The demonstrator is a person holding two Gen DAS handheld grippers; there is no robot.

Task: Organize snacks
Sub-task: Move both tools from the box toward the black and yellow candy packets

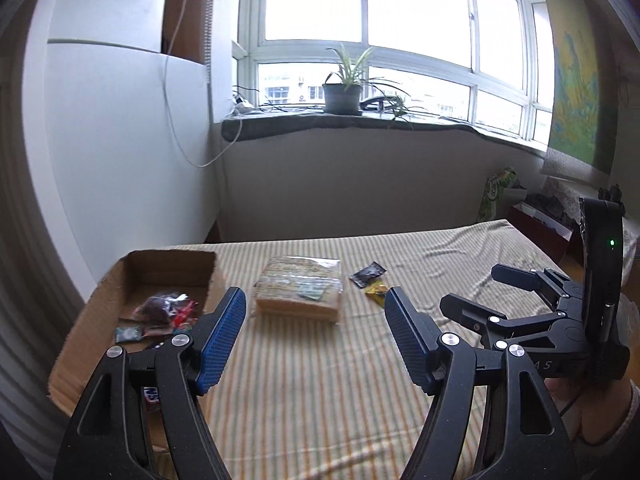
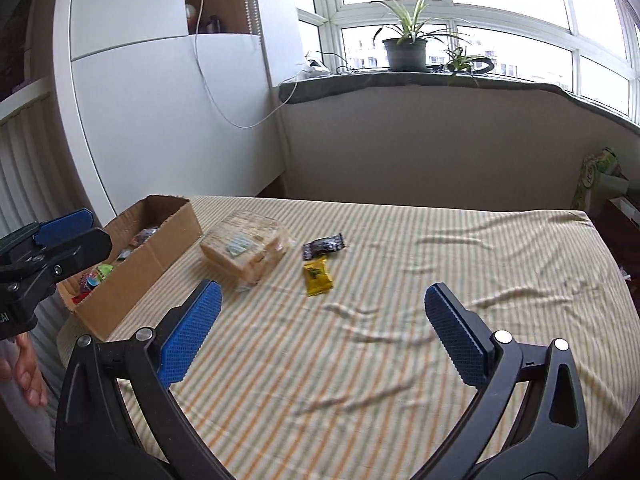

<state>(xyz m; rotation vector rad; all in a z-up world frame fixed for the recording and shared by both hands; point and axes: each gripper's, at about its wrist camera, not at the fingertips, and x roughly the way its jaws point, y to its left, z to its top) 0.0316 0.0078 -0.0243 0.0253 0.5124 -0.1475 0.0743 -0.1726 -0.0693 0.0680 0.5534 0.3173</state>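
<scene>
Ahead of the left gripper [image 1: 312, 312], spread wide and empty, lies a clear-wrapped block of bread [image 1: 299, 288] on striped, wrinkled cloth [image 2: 400, 360]; open cardboard box [image 1: 168, 268] of crinkly snacks at its left. Right gripper [image 2: 320, 300], equally wide and empty, faces yellow packet [image 2: 317, 276] and black packet [image 2: 323, 246].

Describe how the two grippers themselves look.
Both match: the left gripper and right gripper have black, cut-out arms with silver pivot bolts and blue textured pads. The right gripper's body carries a green light and pale lettering.
</scene>
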